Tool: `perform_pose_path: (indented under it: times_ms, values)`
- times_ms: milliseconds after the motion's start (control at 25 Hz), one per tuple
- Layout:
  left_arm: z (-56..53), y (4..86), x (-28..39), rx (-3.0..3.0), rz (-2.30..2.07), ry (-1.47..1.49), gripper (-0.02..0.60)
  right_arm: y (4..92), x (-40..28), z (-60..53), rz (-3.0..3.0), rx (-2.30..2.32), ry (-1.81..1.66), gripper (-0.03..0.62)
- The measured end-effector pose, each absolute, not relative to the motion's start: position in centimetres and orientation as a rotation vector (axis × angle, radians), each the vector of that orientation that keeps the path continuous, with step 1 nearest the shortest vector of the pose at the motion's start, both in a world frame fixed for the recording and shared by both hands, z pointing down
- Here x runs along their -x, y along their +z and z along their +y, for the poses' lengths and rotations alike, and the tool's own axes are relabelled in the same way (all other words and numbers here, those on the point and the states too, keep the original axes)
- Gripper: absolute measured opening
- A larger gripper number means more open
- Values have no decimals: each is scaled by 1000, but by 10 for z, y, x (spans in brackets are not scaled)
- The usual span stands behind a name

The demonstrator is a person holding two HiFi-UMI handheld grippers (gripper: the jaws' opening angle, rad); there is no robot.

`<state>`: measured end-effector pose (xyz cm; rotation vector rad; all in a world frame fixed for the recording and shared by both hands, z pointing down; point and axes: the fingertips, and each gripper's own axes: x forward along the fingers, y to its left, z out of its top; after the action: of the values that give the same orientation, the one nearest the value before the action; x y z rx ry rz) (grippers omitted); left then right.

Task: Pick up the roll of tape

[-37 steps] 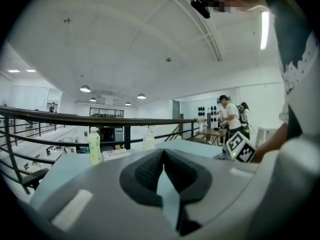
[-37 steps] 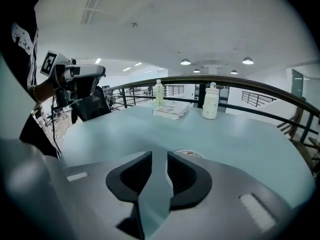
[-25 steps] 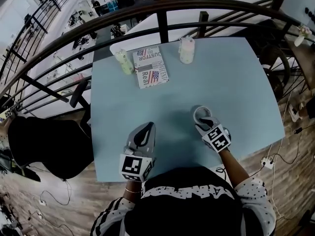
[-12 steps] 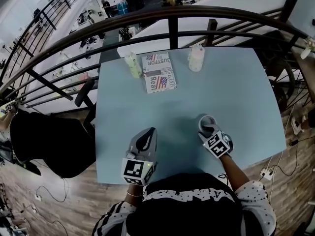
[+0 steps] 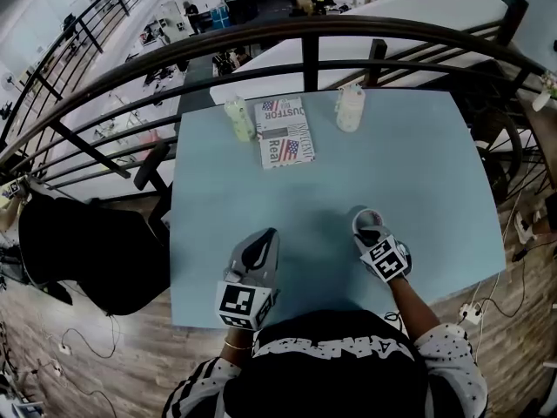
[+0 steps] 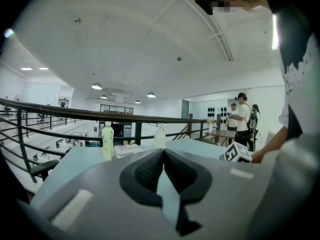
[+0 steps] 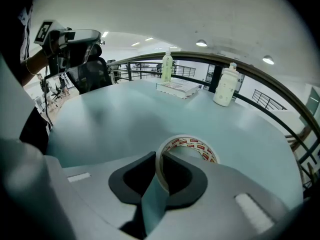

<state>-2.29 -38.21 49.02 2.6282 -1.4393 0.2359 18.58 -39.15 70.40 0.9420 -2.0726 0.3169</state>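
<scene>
The roll of tape (image 5: 368,219) lies flat on the light blue table (image 5: 418,164), near its front right. It is whitish with red print (image 7: 196,146). My right gripper (image 5: 366,232) points down at it, one jaw inside the ring and one outside. The jaws are closing, and the pads (image 7: 176,170) pinch the roll's near wall. My left gripper (image 5: 264,236) rests to the left, apart from the tape. Its jaws meet at the tip (image 6: 163,153) with nothing between them.
At the table's far side stand a green bottle (image 5: 237,118), a printed booklet (image 5: 285,132) and a white bottle (image 5: 350,108). A dark metal railing (image 5: 305,33) runs behind them. A black chair (image 5: 87,251) sits left of the table. People stand far off (image 6: 242,119).
The right gripper's jaws have drawn in onto the tape's wall. Both hands have stayed about where they were; only the head view has shifted a little.
</scene>
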Motion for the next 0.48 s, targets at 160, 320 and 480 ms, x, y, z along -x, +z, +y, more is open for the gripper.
perform_pose_path:
  times_ms: [160, 320, 480]
  values:
    - [-381, 490, 26, -2620, -1443, 236, 0, 702, -185, -389, -2071, -947, 315, 52]
    - [-378, 489, 30, -2614, -1440, 227, 0, 694, -181, -385, -2088, -958, 308, 52]
    - [-376, 484, 33, -2618, -1443, 207, 0, 680, -175, -386, -2121, -973, 300, 51]
